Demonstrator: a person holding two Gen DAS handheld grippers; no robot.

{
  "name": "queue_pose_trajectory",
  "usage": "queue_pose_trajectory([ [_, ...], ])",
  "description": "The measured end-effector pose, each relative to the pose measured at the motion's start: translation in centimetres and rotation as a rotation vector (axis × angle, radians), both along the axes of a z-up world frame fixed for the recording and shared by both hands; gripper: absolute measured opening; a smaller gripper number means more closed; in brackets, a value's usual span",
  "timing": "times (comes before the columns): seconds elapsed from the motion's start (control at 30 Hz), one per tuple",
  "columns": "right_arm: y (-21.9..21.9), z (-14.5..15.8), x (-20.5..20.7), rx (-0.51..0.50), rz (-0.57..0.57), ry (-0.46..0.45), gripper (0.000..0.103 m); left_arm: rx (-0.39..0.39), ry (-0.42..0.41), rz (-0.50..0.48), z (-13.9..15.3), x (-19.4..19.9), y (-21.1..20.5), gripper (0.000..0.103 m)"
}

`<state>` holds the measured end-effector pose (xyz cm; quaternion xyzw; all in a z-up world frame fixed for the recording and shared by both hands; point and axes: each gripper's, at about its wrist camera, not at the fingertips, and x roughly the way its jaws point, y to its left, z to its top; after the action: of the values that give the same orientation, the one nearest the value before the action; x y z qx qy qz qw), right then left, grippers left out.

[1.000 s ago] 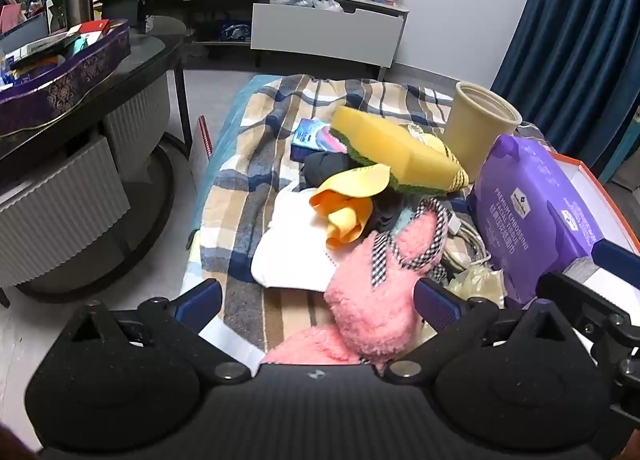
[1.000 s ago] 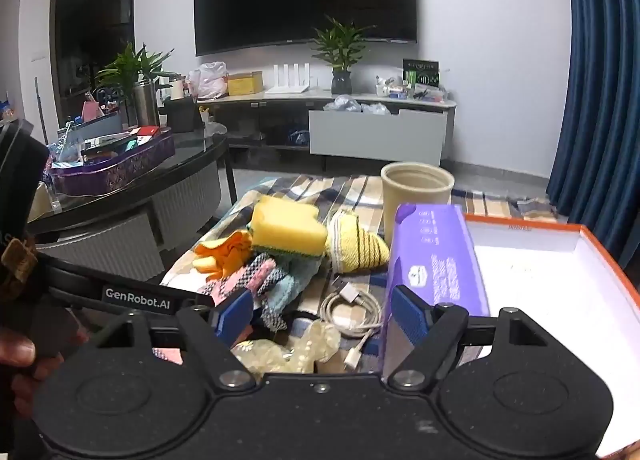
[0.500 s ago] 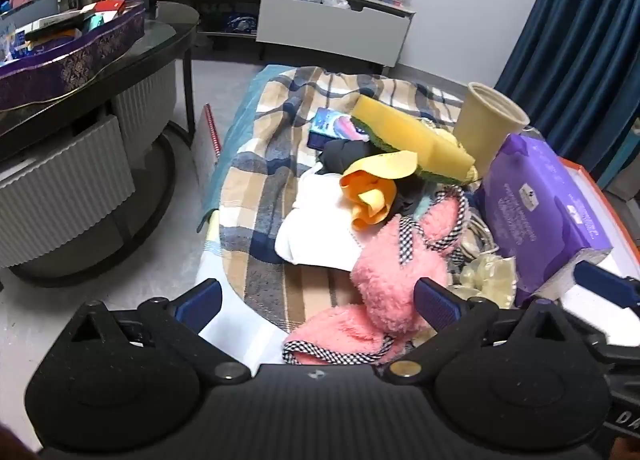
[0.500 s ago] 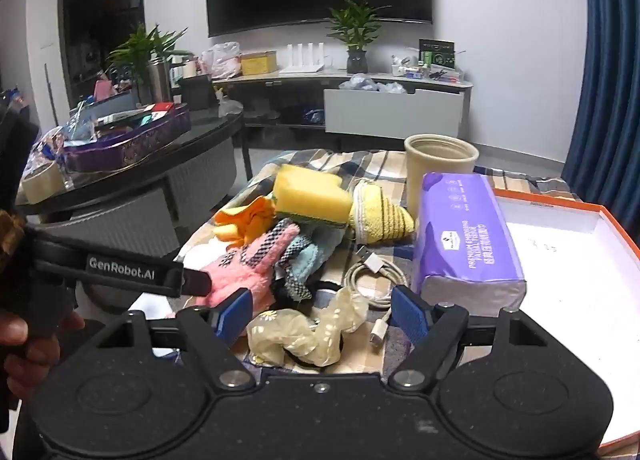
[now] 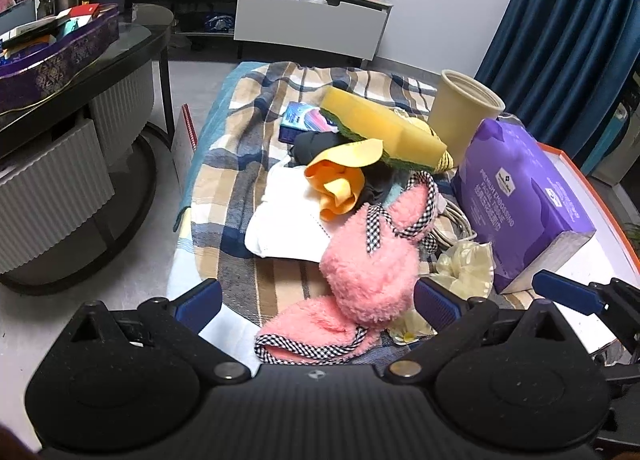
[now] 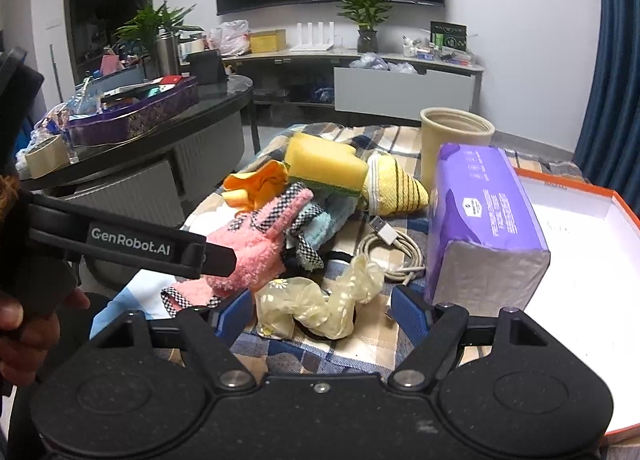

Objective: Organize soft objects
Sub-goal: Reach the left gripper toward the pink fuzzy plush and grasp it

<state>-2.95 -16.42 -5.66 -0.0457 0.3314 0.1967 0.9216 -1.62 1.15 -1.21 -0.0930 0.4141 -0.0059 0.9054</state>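
Sorting not yet begun, judging by the layout: left tool (image 5: 318, 298) and right tool (image 6: 324, 312) both spread wide, holding nothing. Pink slipper (image 5: 372, 272), sponge (image 5: 380, 127), orange cloth (image 5: 340, 183) and scrunchie (image 6: 320, 304) lie heaped on the plaid worktop (image 5: 248, 163); the box (image 6: 580, 244) beside them holds no soft items.

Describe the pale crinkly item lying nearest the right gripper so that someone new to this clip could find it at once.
Start at the purple tissue pack beside the orange-edged box. In front of the pack, past the coiled white cable, lies a sheer cream scrunchie, between the open fingers of the right gripper. Small daisy prints and see-through fabric set it apart from the fluffy pink cloth.
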Motion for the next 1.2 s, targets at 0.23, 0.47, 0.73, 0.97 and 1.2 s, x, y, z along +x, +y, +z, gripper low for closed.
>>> queue_pose_trajectory([
  [0.23, -0.2, -0.3, 0.1, 0.016, -0.036, 0.028, 0.090, 0.018, 0.015, -0.021, -0.3, 0.3, -0.7, 0.103],
  [0.47, -0.5, -0.3, 0.1, 0.022, -0.046, 0.040, 0.090, 0.034, 0.019, -0.031, -0.4, 0.7, -1.2, 0.103],
  [0.73, -0.7, -0.3, 0.1, 0.026, -0.061, 0.046, 0.090, 0.049, 0.021, -0.040, -0.4, 0.8, -1.6, 0.103],
  [0.97, -0.7, -0.3, 0.1, 0.025, -0.064, 0.049, 0.090, 0.048, 0.017, -0.040, -0.3, 0.8, -1.5, 0.103],
  [1.2, -0.8, -0.3, 0.1, 0.025, -0.068, 0.047, 0.090, 0.047, 0.016, -0.044, -0.3, 0.9, -1.8, 0.103],
])
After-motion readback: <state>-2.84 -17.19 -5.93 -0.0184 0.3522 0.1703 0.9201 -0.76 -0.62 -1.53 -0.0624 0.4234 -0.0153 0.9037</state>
